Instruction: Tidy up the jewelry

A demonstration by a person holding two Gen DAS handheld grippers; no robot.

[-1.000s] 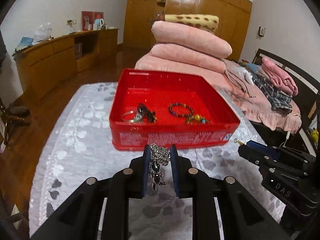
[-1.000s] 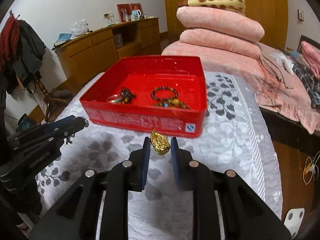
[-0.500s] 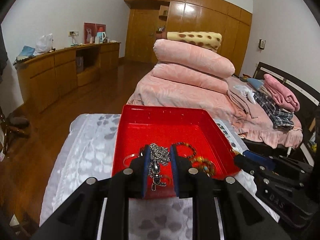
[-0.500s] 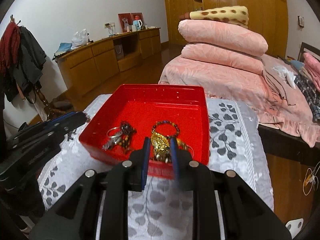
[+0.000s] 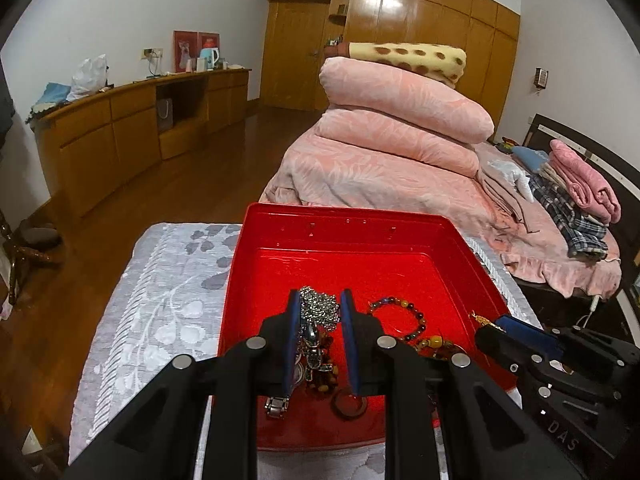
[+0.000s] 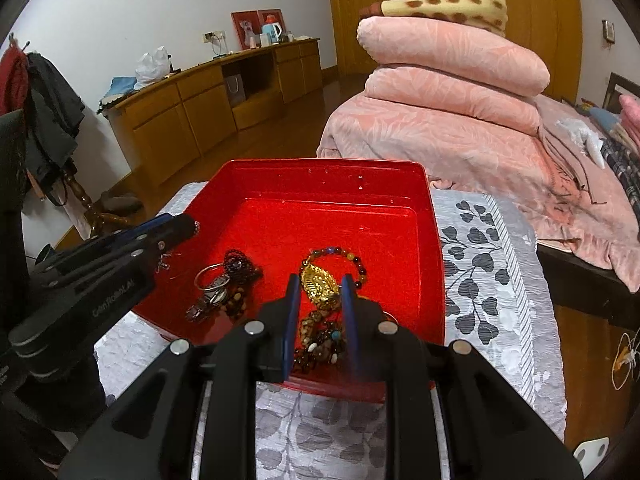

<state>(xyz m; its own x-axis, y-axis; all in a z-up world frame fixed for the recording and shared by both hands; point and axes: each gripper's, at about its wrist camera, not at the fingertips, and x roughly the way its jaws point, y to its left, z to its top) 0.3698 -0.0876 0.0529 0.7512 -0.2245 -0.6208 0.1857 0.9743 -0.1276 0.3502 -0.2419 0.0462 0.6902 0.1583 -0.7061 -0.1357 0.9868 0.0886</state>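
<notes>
Left gripper jaws clench a bunched silver chain; right gripper jaws clench a gold pendant

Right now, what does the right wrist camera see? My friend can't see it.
The right gripper holds a gold pendant above a red box with beaded bracelets inside. The left gripper reaches in beside it.
</notes>
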